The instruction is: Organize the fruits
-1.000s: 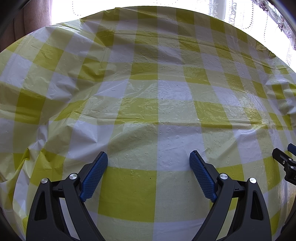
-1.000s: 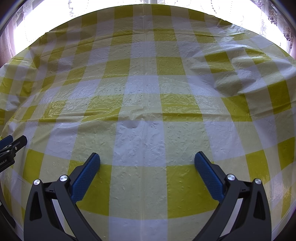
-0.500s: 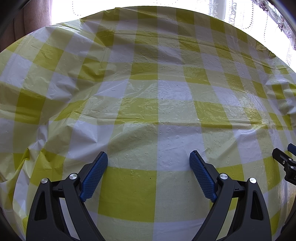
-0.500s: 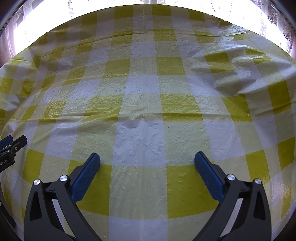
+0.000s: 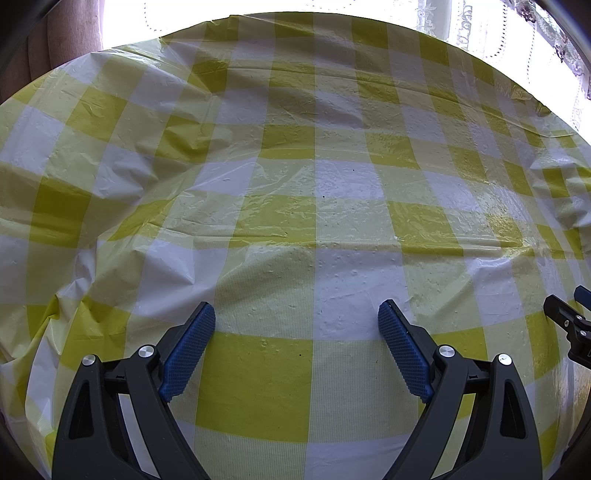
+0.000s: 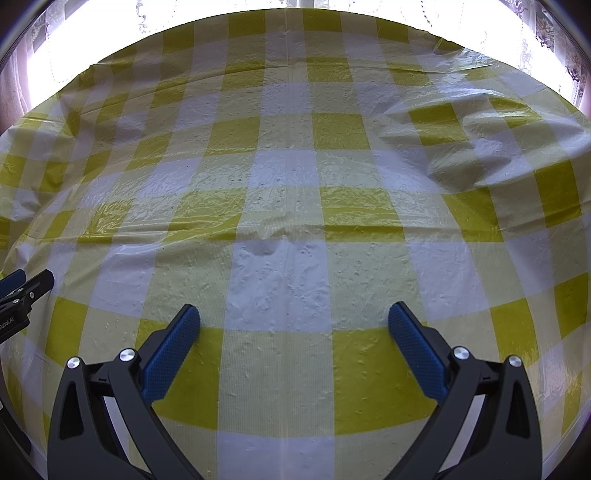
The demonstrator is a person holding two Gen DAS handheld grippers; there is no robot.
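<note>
While no fruit shows in either view, left tool (image 5: 297, 314) and right tool (image 6: 294, 317) hang wide, empty, over wrinkled checked cloth (image 6: 288, 206) on surface; risk: pads snagging loose folds.

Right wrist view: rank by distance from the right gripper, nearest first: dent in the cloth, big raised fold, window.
From the right gripper, which is open and empty:
1. dent: just ahead, slightly left, in a white square.
2. raised fold: farther back, off to the right.
3. window: farthest, beyond the far edge of the tablecloth.
</note>
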